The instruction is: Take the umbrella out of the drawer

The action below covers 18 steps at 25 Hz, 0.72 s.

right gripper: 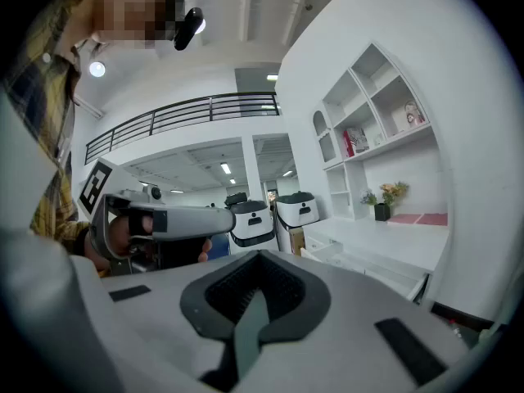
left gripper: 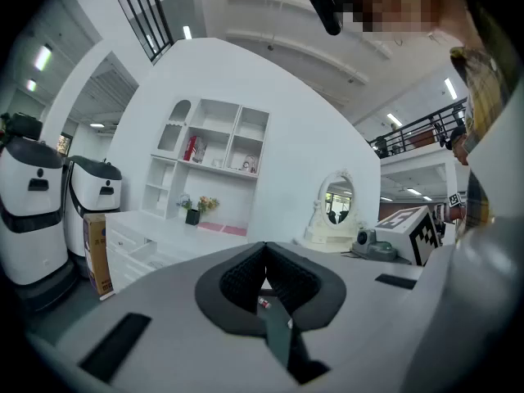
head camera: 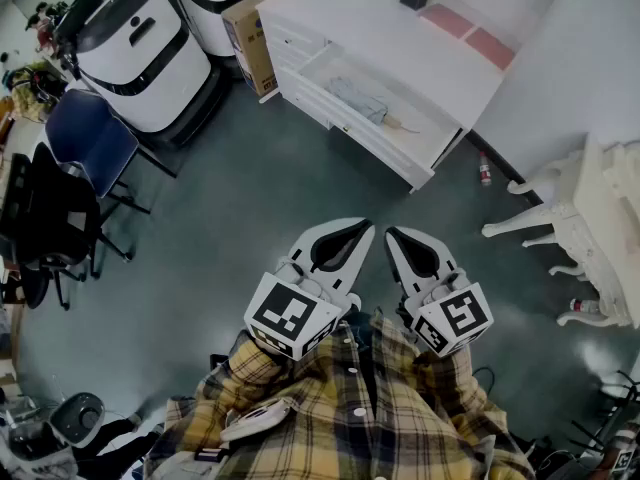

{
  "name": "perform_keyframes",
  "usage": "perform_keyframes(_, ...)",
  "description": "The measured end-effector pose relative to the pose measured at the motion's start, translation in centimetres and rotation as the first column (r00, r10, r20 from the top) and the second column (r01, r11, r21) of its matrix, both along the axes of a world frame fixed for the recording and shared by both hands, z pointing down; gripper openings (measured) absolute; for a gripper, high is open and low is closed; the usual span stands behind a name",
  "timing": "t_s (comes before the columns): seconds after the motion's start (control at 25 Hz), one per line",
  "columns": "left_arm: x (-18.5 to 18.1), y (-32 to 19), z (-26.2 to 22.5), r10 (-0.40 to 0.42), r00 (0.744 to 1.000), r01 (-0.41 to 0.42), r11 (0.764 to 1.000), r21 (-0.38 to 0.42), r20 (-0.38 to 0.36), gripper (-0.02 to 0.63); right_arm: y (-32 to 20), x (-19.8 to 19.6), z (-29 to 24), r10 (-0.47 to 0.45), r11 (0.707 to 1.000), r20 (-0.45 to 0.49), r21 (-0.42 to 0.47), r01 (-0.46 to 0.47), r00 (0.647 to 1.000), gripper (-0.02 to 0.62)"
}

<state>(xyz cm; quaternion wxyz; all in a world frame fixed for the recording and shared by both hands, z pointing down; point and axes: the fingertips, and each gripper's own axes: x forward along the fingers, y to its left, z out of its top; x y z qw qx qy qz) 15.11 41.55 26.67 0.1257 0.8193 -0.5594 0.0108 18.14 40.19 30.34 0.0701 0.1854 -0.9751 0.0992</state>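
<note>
While both claws are closed tight on nothing, the left claw point(head camera: 362, 230) just beside the right claw point(head camera: 395, 238), the grey umbrella point(head camera: 358, 101) lies well ahead of them in the white table's point(head camera: 400, 38) open drawer point(head camera: 415, 128).

Bright, even light from ceiling lamps point(right gripper: 97, 69); gripper views fisheye-warped, corners black.

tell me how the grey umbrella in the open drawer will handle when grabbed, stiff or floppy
The umbrella looks folded short with creased grey fabric, so its outside will probably give under the jaws around a stiffer core. It lies flat in the drawer, so it seems unlikely to roll. Small beside the drawer, it is likely light.
</note>
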Motion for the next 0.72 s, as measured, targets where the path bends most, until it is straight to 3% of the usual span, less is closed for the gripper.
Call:
perform_keyframes(0.48,1.9,2.2,0.9,-0.059,0.998,0.059,0.998,-0.004,0.011,0.021,1.9,3.1,0.9,-0.014,1.0,0.022,-0.024,0.015,1.0,0.017)
perform_keyframes(0.72,1.9,2.7,1.5,-0.071,0.997,0.072,0.997,-0.014,0.02,0.021,2.1,2.9,1.5,-0.029,0.998,0.05,-0.055,0.031,0.998,0.017)
